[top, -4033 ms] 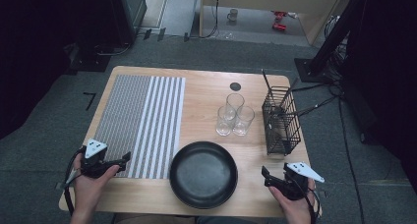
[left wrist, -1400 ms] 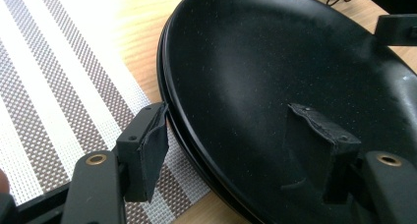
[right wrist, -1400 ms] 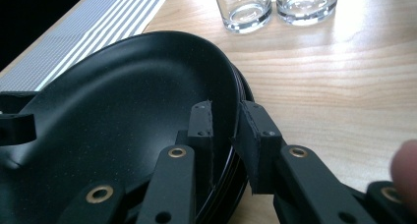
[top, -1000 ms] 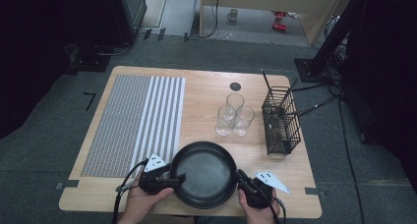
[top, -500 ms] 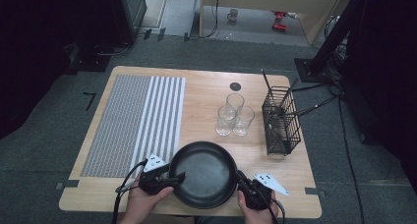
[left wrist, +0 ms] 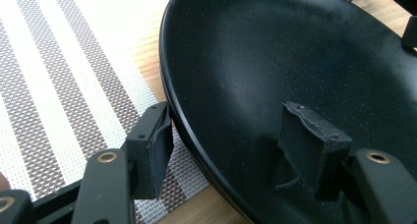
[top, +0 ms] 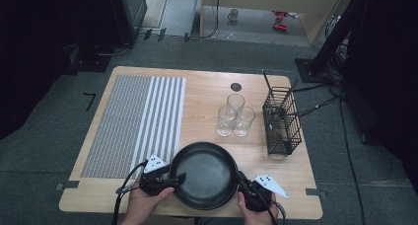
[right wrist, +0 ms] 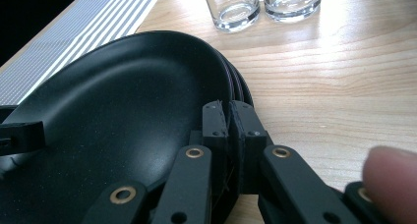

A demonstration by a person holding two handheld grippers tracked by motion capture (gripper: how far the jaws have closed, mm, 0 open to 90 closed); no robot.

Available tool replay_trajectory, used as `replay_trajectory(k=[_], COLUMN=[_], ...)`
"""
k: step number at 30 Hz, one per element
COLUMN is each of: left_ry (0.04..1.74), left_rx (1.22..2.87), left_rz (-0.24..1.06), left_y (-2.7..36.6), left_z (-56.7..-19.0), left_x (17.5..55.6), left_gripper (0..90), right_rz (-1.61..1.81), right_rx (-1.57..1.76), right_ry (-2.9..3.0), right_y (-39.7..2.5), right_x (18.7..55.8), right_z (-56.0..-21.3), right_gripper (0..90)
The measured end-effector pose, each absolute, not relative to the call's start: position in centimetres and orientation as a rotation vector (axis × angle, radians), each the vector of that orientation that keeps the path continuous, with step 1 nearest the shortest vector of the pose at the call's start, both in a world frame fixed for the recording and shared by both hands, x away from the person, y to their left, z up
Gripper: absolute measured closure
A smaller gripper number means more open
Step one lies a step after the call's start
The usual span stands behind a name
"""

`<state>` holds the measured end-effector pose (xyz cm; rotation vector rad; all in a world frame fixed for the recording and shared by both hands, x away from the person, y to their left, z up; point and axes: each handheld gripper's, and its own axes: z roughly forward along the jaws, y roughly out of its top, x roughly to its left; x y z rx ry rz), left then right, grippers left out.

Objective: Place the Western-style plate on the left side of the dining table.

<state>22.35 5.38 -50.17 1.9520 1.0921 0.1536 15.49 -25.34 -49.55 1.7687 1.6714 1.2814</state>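
In the high view a stack of black plates (top: 204, 174) sits at the lower middle of the frame, on the near edge of the wooden desk (top: 207, 94). The left claw (top: 173, 177) meets the stack's rim from the lower left, and the right claw (top: 242, 180) meets it from the lower right, each held by a hand coming up from the bottom edge. A striped placemat (top: 135, 124) lies at centre left, three glasses (top: 234, 117) stand together just above the plates, and a black wire basket (top: 281, 120) stands at centre right.

In the left gripper view the left claw (left wrist: 231, 135) stands wide, one jaw outside the rim over the placemat (left wrist: 59, 86) at lower left, the other inside the top plate's bowl at lower right; the plates (left wrist: 295, 62) take up the right of the frame.

In the right gripper view the right claw (right wrist: 229, 123) is closed tight on the rim of the plates (right wrist: 123, 101) at lower centre, with the glasses (right wrist: 265, 3) at the top edge on the desk (right wrist: 334, 76)
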Motion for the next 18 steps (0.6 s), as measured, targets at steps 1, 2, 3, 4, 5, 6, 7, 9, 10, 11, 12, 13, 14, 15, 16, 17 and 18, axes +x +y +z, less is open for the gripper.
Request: replay_trajectory(k=[1,2,3,4,5,6,7,9,10,11,12,13,14,15,16,17,18], left_ry=[1.092,1.093,1.093,1.093,1.093,1.093,1.094,1.094,1.094,1.093,1.093,1.091,1.090,1.090,1.089,1.087,1.085], left_rx=[1.951,1.950,1.950,1.949,1.949,1.947,1.946,1.944,1.944,1.943,1.943,1.943,1.944,1.944,1.944,1.945,1.947], left_rz=[0.154,0.154,0.154,0.152,0.152,0.150,0.148,0.147,0.147,0.147,0.146,0.145,0.145,0.144,0.145,0.145,0.146], left_y=[5.38,5.37,5.38,5.39,5.39,5.41,5.42,5.43,5.43,5.43,5.44,5.45,5.46,5.46,5.45,5.44,5.43], left_z=[-50.18,-50.18,-50.19,-50.20,-50.20,-50.21,-50.23,-50.24,-50.24,-50.25,-50.26,-50.27,-50.27,-50.27,-50.28,-50.28,-50.30], left_x=[22.35,22.35,22.36,22.37,22.37,22.40,22.41,22.43,22.43,22.44,22.45,22.46,22.47,22.48,22.47,22.47,22.48], left_gripper=[38.9,38.9,38.9,39.0,39.0,39.1,39.1,39.0,39.0,38.9,38.9,38.9,38.9,38.8,38.7,38.3,38.1], right_rz=[1.280,1.278,1.275,1.273,1.271,1.271,1.272,1.269,1.270,1.270,1.270,1.269,1.270,1.270,1.270,1.272,1.310], right_rx=[1.764,1.762,1.761,1.760,1.761,1.759,1.758,1.755,1.753,1.753,1.752,1.751,1.750,1.755,1.752,1.749,1.739], right_ry=[1.672,1.671,1.670,1.669,1.667,1.667,1.666,1.665,1.665,1.665,1.665,1.666,1.666,1.665,1.665,1.665,1.670], right_y=[-25.33,-25.30,-25.26,-25.23,-25.20,-25.18,-25.17,-25.15,-25.15,-25.16,-25.15,-25.15,-25.15,-25.14,-25.14,-25.14,-25.23], right_x=[15.49,15.48,15.46,15.44,15.41,15.38,15.35,15.31,15.30,15.27,15.26,15.25,15.24,15.21,15.19,15.15,15.10], right_z=[-49.56,-49.57,-49.57,-49.57,-49.56,-49.56,-49.56,-49.52,-49.51,-49.50,-49.49,-49.48,-49.48,-49.46,-49.45,-49.43,-49.40], right_gripper=[86.4,86.5,86.5,86.5,86.5,86.6,86.7,87.1,87.1,87.3,87.3,87.4,87.4,87.5,87.5,87.5,90.0])
